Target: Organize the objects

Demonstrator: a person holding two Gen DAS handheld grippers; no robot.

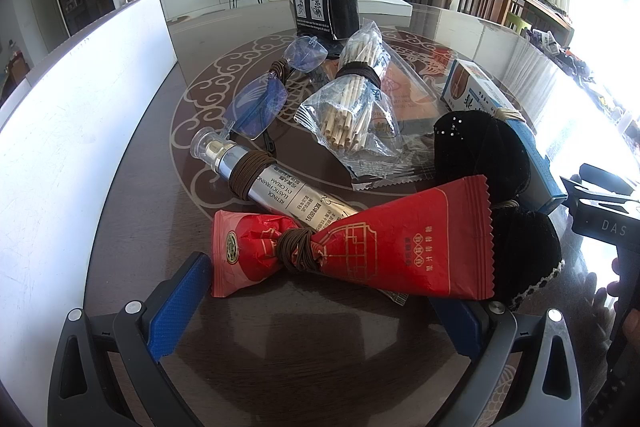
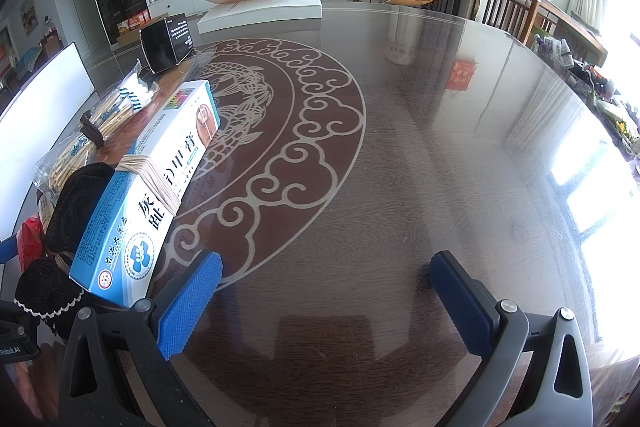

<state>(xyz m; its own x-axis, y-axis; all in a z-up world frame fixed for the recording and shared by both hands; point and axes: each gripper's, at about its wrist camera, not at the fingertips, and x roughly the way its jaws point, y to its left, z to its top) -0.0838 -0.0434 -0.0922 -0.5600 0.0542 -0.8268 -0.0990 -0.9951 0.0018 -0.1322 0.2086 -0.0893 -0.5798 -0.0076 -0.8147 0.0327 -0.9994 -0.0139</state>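
Silver tube [image 1: 280, 187] lower end hidden under red packet [image 1: 400, 247]; blue box [image 1: 500, 115] part-hidden behind black velvet piece [image 1: 488, 155].

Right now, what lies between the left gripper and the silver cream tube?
In the left wrist view, the red packet tied with brown cord lies between the open left gripper and the silver cream tube, overlapping the tube's near end.
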